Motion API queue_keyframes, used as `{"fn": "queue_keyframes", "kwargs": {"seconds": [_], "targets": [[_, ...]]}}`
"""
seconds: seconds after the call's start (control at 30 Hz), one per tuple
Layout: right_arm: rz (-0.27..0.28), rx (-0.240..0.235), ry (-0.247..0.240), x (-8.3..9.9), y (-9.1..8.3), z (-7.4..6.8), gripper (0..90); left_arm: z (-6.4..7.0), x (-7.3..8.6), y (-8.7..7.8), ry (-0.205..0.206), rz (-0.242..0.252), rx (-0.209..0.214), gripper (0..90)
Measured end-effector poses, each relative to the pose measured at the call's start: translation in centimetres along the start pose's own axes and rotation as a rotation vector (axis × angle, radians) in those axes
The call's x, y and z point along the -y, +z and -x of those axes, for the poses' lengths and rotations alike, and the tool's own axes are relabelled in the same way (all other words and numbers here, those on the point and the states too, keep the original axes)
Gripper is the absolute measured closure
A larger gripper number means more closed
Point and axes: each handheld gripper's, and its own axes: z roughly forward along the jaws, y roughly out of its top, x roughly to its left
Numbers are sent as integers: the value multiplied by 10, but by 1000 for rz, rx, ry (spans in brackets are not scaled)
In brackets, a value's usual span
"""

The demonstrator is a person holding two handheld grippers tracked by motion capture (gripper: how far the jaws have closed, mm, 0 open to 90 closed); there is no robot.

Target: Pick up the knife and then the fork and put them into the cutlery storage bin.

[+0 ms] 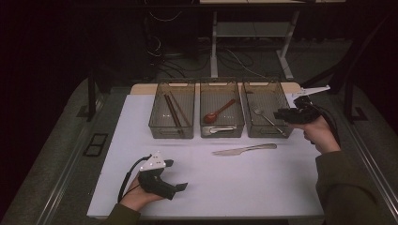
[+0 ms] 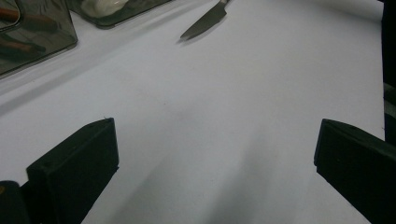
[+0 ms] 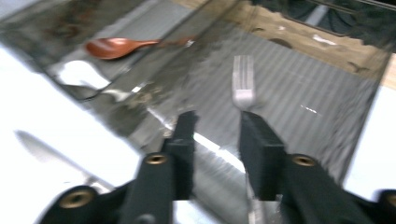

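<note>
Fork [image 3: 243,84] first: it lies in the right-hand bin [image 1: 277,93], tines toward the far end, and my right gripper [image 3: 217,123] hangs over that bin's near rim with its jaws parted a little and nothing between them; the handle runs down just beside the right-hand jaw, not inside the gap. As I read it, I'm either just letting this piece go or lining up on it, so the thing to do well is keep the jaws clear of the bin wall, hold my wrist level, and move straight up or straight down rather than dragging sideways, because a metal handle on a smooth bin floor will skate if nudged. My left gripper [image 1: 171,176] sits low near the front edge of the white table [image 1: 263,187], jaws spread wide and empty, pointing across bare surface toward the knife [image 1: 244,149], which lies alone on the table in front of the bins, well apart from both grippers. Now the containers: three clear bins stand side by side at the back. The left bin [image 1: 159,124] holds dark chopsticks [image 1: 174,112] lying lengthwise. The middle bin [image 1: 204,93] holds a red spoon [image 1: 218,112] set at a slant and a metal spoon [image 1: 220,129] near the front wall.
</note>
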Motion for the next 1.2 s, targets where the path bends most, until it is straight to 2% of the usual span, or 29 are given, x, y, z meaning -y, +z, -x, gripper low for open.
{"fn": "queue_keyframes", "kwargs": {"seconds": [0.1, 0.2, 0.27, 0.4, 0.47, 0.7, 0.9, 1.2], "targets": [[9, -36, -19, 9, -7, -12, 801, 0, 0, 0, -2, -1, 2, 0], [-8, -54, -42, 21, -8, -22, 864, 0, 0, 1, -1, -3, 3, 0], [-31, -58, -60, 30, -4, -27, 894, 1, 0, 1, -1, -2, 3, 0], [-81, -66, -86, 45, 8, -30, 894, 0, 0, 1, -2, -4, 3, 0], [-115, -50, -93, 49, 16, -30, 894, 0, 0, 1, -1, -5, 5, 0], [-181, -18, -121, 54, 45, -32, 894, 0, 0, 1, -3, -6, 7, 0], [-212, -24, -143, 55, 60, -35, 894, 0, 0, 1, -2, -7, 8, 0], [-225, -38, -149, 57, 60, -35, 895, 0, 0, 2, -3, -9, 11, 0]]}}
